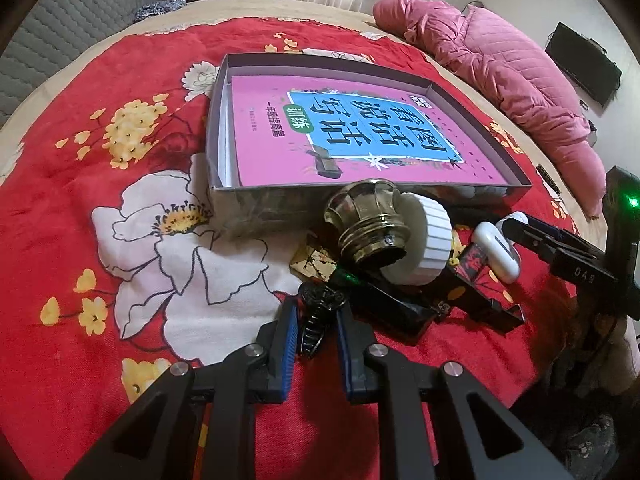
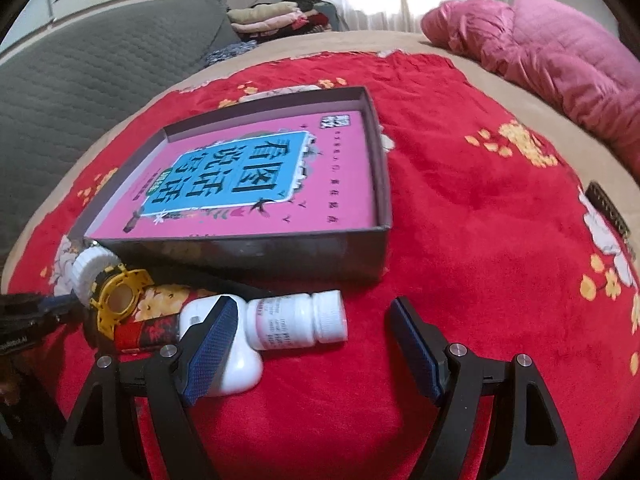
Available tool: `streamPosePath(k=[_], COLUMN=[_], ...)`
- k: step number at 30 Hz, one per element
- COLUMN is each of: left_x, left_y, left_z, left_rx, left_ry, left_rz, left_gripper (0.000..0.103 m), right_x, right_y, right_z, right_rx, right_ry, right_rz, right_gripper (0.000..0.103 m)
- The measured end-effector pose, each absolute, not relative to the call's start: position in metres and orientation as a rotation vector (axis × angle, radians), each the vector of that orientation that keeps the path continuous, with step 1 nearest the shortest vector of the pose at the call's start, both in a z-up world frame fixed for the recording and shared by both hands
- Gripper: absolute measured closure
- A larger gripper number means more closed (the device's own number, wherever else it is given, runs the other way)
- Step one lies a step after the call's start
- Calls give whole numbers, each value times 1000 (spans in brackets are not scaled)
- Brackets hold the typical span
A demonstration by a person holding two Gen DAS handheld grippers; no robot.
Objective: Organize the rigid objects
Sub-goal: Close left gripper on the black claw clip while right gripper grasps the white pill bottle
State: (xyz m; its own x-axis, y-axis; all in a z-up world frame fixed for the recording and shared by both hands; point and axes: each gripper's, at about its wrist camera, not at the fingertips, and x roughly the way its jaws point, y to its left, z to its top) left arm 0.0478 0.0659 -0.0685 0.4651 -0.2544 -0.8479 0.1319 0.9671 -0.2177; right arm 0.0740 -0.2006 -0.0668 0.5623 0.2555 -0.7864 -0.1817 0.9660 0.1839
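My left gripper [image 1: 317, 334] is shut on a small black clip-like object [image 1: 320, 312] low on the red floral blanket. Just beyond it lie a brass crown-shaped cap [image 1: 362, 216], a white ribbed cap [image 1: 434, 236] and a white earbud case [image 1: 496, 248]. A shallow grey box [image 1: 216, 128] holds a pink book [image 1: 360, 128]. My right gripper [image 2: 316, 340] is open. A white pill bottle [image 2: 296, 322] lies on its side between its fingers, close to the left pad. The earbud case [image 2: 240, 368] sits partly hidden behind that left finger.
Clutter sits in front of the box [image 2: 280, 252]: a red printed tube [image 2: 148, 332], a yellow ring piece [image 2: 120, 300], a black stand [image 1: 460, 308] and a gold foil scrap [image 1: 312, 260]. A pink quilt [image 2: 560, 52] lies far right, with folded clothes [image 2: 272, 18] at the back.
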Motion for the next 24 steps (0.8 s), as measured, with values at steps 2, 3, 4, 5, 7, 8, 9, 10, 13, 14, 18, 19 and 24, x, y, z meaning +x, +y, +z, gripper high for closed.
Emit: streamPosePath(k=[2, 3, 4, 5, 7, 8, 9, 10, 13, 14, 18, 19, 24], left_x=[48, 48, 48, 47, 48, 49, 49, 50, 51, 51, 50, 50, 45], left_y=[65, 65, 65, 65, 65, 65, 65, 64, 65, 64, 68, 68, 70], left_z=[-68, -68, -68, -68, -68, -68, -67, -67, -67, -67, -65, -64, -58], left_rx=[-123, -121, -123, -126, -136, -139, -143, -144, -147, -149, -168, -173, -183], left_ry=[1058, 1057, 1056, 1055, 1052, 1049, 1047, 1046, 1043, 1042, 1036, 1033, 1017], left_rz=[-235, -233, -233, -231, -229, -228, -227, -224, -217, -216, -217, -218, -218], left_gripper=[85, 85, 85, 85, 86, 86, 86, 86, 86, 86, 86, 86, 87], right_x=[75, 74, 73, 73, 71, 71, 70, 70, 69, 68, 63, 61, 53], right_y=[-203, -203, -202, -201, -199, -199, -200, -202, -208, -209, -210, -209, -198], right_z=[-68, -69, -68, -68, -68, -67, -67, -67, -64, -63, -54, -51, -42], right_rx=[82, 77, 65, 56, 34, 30, 36, 45, 83, 88, 97, 96, 54], right_ry=[946, 943, 937, 934, 929, 928, 925, 925, 916, 912, 883, 874, 845], right_rz=[250, 247, 249, 254, 259, 260, 264, 266, 266, 264, 264, 268, 297], right_gripper=[30, 33, 36, 42, 54, 54, 54, 54, 55, 55, 55, 55, 55])
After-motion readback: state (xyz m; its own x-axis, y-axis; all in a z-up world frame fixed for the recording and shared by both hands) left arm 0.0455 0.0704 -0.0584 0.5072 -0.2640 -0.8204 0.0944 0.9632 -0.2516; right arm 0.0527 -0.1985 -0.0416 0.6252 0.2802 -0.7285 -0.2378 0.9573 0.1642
